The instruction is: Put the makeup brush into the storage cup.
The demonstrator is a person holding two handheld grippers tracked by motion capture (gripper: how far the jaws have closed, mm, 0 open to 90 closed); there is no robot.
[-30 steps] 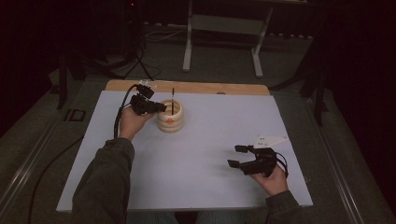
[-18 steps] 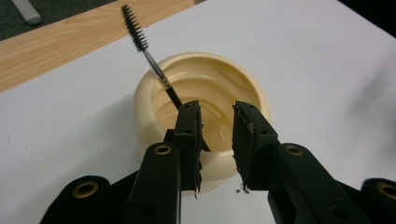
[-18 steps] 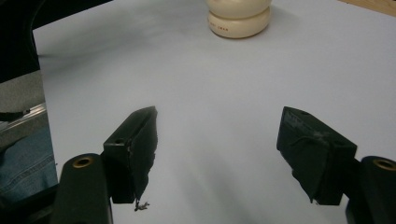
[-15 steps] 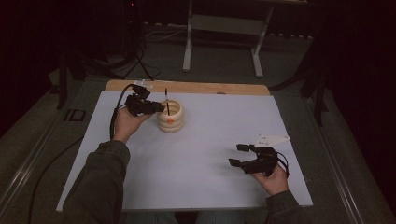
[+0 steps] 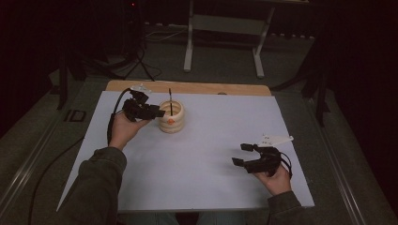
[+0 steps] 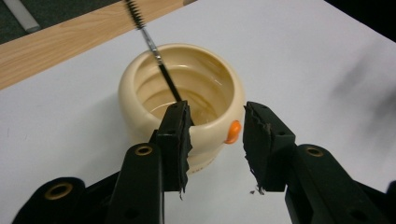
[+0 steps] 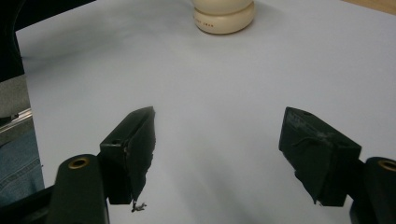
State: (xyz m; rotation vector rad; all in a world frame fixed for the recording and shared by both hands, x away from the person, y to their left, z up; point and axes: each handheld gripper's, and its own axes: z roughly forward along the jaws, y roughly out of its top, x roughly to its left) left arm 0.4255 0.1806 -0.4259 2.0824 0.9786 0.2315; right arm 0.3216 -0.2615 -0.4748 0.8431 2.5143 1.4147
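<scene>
Standing loose in the cream jar [image 6: 182,100], the brush [image 6: 156,56] could be tipped out if the jar is nudged by the left hand-held gripper [image 6: 215,140], whose empty jaws have just been opening.

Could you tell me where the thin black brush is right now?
In the high view the brush stands inside the cream pot at the table's far left, leaning on its rim, just beyond the open left gripper.
</scene>
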